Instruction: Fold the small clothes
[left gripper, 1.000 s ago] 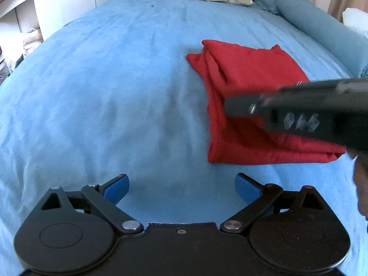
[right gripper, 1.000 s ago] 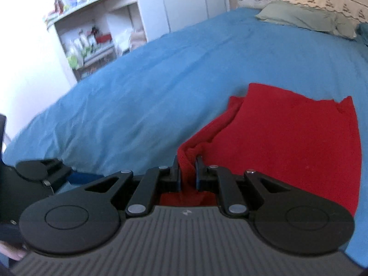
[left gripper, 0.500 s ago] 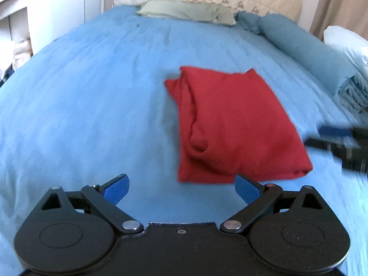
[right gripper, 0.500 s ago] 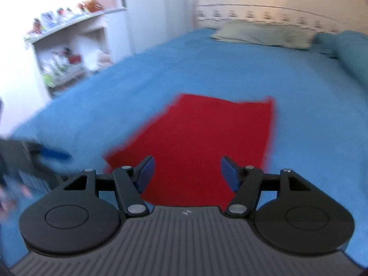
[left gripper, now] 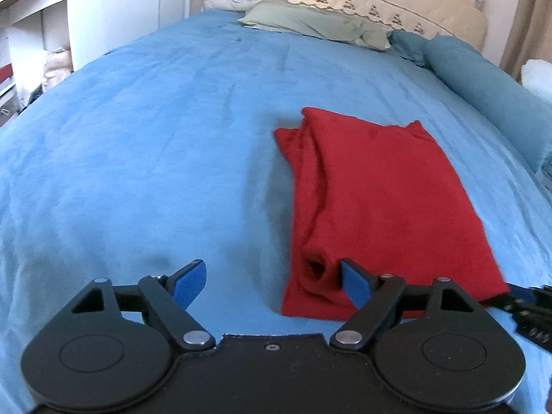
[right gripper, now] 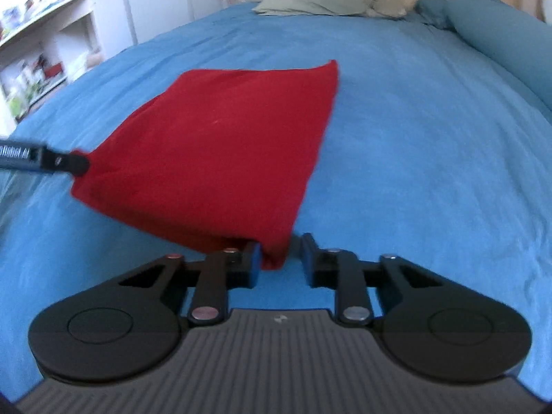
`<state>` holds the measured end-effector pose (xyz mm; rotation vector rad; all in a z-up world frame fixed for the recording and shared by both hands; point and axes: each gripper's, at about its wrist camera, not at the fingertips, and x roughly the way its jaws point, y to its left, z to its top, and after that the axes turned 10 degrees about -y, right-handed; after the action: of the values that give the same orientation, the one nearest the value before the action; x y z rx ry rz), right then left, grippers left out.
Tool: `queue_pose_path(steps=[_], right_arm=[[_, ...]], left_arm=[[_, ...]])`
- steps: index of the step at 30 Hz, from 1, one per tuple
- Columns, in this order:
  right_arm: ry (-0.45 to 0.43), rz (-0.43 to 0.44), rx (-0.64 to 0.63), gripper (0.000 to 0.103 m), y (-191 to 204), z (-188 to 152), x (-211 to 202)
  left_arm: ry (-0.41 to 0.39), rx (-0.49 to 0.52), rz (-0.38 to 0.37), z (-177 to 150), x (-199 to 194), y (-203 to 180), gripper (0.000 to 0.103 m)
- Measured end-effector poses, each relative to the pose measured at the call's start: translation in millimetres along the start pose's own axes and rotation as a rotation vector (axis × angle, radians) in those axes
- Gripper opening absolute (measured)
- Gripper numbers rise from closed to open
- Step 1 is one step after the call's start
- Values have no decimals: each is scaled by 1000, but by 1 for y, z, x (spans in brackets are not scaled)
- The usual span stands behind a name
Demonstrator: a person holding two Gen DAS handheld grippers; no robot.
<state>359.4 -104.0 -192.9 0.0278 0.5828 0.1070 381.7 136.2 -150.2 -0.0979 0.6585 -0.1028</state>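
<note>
A folded red garment (left gripper: 376, 203) lies on the blue bedspread (left gripper: 155, 138), a long rectangle with a bunched fold along its left side. My left gripper (left gripper: 272, 281) is open, low at the garment's near left corner, with its right pad (left gripper: 353, 283) against the red cloth. In the right wrist view the garment (right gripper: 220, 145) lies ahead and to the left. My right gripper (right gripper: 281, 258) is open with the near right corner of the cloth between its jaws. The left gripper's finger (right gripper: 62, 164) touches the garment's left corner there.
A green pillow (left gripper: 310, 24) lies at the headboard. A rolled blue bolster (left gripper: 483, 86) runs along the bed's right side. White shelves (right gripper: 45, 48) with small items stand beyond the left edge of the bed.
My right gripper let go of the cloth, opened, and moved from the left side round to the near right corner. My left gripper came down to the near left corner.
</note>
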Motion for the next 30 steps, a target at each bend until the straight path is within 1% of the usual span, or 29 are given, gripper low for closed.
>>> queue_pose_path(steps=[2, 4, 8, 10, 13, 15, 17, 18, 20, 21, 22, 23, 24, 26, 27, 28, 30], right_arm=[[5, -26, 27, 35, -5, -1, 1], [17, -14, 74, 35, -13, -6, 1], [9, -11, 72, 35, -13, -8, 0], [12, -8, 82, 35, -15, -8, -1], [20, -4, 54, 35, -12, -6, -3], [25, 6, 34, 35, -10, -1, -7], [9, 7, 32, 40, -11, 5, -14], [1, 7, 38, 40, -14, 8, -21], [0, 9, 55, 40, -19, 15, -30], [-3, 22, 66, 41, -23, 20, -34], [-6, 34, 74, 47, -27, 25, -38], [-10, 44, 81, 58, -30, 31, -42], [-19, 53, 90, 64, -34, 40, -45], [-38, 71, 117, 88, -41, 57, -47], [-49, 78, 136, 94, -44, 67, -46], [-55, 81, 154, 103, -47, 76, -44], [-43, 106, 190, 103, -54, 95, -33]], left_arm=[[4, -6, 8, -4, 2, 5, 86], [14, 5, 22, -11, 6, 7, 86], [27, 24, 35, -23, 9, 11, 86], [32, 30, 42, -24, 10, 11, 87], [40, 33, 55, -23, 13, 9, 87], [27, 22, 48, -20, 7, 8, 86], [-14, 4, 29, -17, -6, 9, 86], [-34, 2, 20, -14, -13, 10, 86], [-67, 4, 2, -5, -26, 11, 88], [-79, 9, -8, 2, -30, 11, 91], [-94, 16, -22, 11, -34, 11, 96], [-101, 20, -35, 20, -36, 9, 99], [-105, 20, -53, 29, -36, 7, 103], [-125, 27, -78, 51, -35, 1, 103], [-121, 34, -87, 59, -31, -2, 103], [-92, 48, -112, 70, -23, -7, 103], [-15, 47, -159, 82, 0, -10, 103]])
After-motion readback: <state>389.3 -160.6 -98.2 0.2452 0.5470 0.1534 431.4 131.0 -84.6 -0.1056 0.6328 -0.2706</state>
